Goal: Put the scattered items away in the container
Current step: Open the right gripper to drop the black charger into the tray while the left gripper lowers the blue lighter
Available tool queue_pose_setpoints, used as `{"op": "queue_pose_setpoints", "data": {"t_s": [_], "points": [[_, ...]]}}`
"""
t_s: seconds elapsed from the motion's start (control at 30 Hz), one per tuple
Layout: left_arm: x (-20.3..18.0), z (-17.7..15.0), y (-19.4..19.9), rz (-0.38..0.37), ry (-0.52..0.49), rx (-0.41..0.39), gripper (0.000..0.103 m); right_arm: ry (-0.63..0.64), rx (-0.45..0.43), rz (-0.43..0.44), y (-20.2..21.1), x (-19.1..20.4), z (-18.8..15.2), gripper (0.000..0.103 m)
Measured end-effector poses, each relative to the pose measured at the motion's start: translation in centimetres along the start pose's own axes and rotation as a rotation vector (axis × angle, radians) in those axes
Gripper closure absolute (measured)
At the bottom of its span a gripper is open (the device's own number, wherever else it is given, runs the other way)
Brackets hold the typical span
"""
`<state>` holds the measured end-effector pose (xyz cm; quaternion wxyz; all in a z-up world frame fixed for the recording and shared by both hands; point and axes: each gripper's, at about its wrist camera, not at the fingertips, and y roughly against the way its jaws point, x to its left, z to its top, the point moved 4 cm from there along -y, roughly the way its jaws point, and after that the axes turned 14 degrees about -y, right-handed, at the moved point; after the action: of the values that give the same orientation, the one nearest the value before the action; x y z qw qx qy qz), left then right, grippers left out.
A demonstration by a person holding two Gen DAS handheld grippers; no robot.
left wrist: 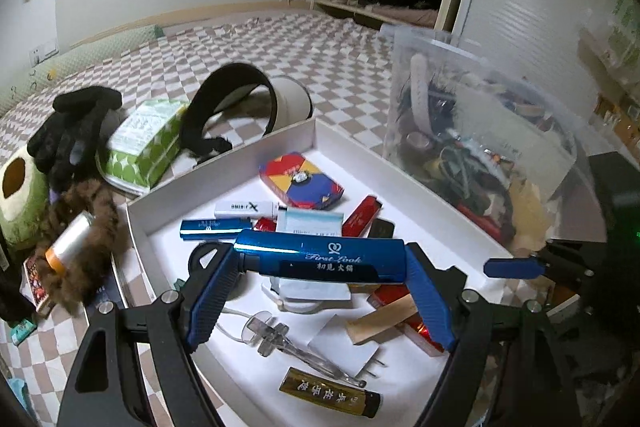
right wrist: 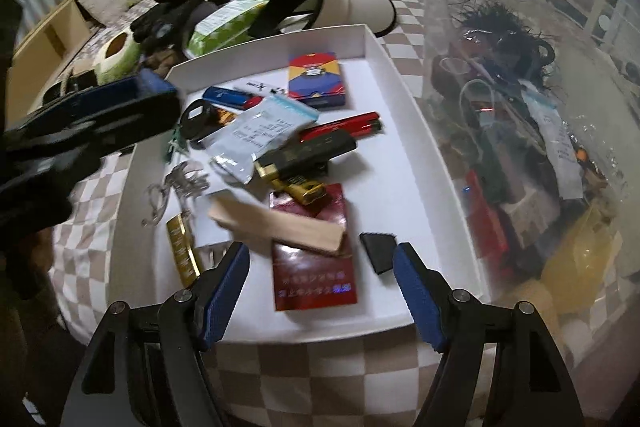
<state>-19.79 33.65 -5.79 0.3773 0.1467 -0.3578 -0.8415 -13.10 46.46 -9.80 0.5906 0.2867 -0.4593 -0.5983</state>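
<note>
My left gripper [left wrist: 322,261] is shut on a shiny blue lighter [left wrist: 320,249], held lengthwise by its ends just above the white tray [left wrist: 224,151]. In the tray lie a colourful card box [left wrist: 300,183], more lighters, a paper sachet [right wrist: 264,131], a clear hair clip [left wrist: 272,335] and a gold lighter [left wrist: 328,393]. My right gripper [right wrist: 320,251] stands open over the tray's near end. A red cigarette pack [right wrist: 312,279] and a wooden strip [right wrist: 276,223] lie flat between its fingers, untouched. The left gripper [right wrist: 100,111] shows there as a dark blur at the left.
A tall clear plastic bin [right wrist: 520,107], full of mixed items, stands against the tray's right side. On the checked bedspread [left wrist: 320,39] left of the tray lie black gloves [left wrist: 68,131], a green tissue pack [left wrist: 140,143], a sun visor [right wrist: 320,3] and a brown furry thing [left wrist: 84,235].
</note>
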Motion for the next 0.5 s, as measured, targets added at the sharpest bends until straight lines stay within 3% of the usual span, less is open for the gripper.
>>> {"op": "queue_pose_setpoints", "data": {"t_s": [0.27, 0.37, 0.5], "points": [[-0.1, -1.5, -2.6, -0.001, 0.012, 0.082, 0.02, 0.004, 0.004, 0.029, -0.3, 0.7, -0.8, 0.028], [-0.3, -1.9, -3.0, -0.007, 0.013, 0.096, 0.007, 0.0, 0.003, 0.036, -0.3, 0.8, -0.9, 0.028], [-0.4, -2.2, -3.3, -0.009, 0.015, 0.108, 0.006, -0.007, 0.004, 0.041, -0.4, 0.8, -1.1, 0.028]]}}
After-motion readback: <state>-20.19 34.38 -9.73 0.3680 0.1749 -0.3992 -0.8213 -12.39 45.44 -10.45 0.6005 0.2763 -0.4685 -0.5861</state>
